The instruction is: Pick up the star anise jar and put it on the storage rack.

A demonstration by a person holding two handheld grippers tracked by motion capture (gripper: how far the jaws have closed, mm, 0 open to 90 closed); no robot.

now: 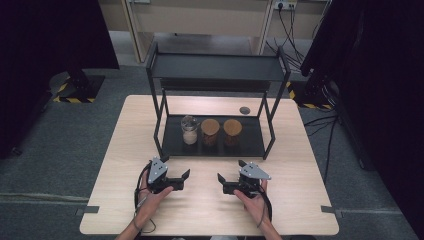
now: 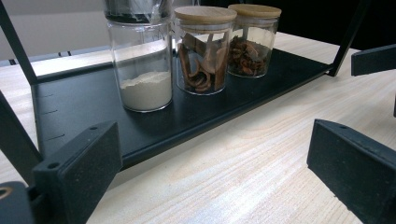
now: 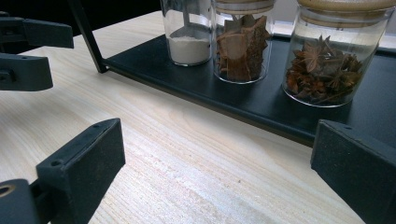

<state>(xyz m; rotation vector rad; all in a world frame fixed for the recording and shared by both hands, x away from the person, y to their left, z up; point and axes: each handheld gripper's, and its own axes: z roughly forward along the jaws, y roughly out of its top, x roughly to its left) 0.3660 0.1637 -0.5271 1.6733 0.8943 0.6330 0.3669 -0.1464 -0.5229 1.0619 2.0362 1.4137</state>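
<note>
Jars stand in a row on the black rack's lower shelf (image 1: 250, 145): white-powder jar (image 1: 189, 130), bark jar (image 1: 210, 131), star-anise jar (image 1: 232, 131). In front of the shelf, left claw (image 1: 183, 178) and right claw (image 1: 223, 181) rest on the table (image 1: 300, 200), jaws spread, holding nothing.

Bare table (image 1: 210, 200) before rack (image 1: 215, 72); front posts flank open access to three jars (image 1: 210, 131); top shelf overhangs.

Three upright jars (image 1: 210, 131) on black shelf (image 1: 250, 145)
</note>
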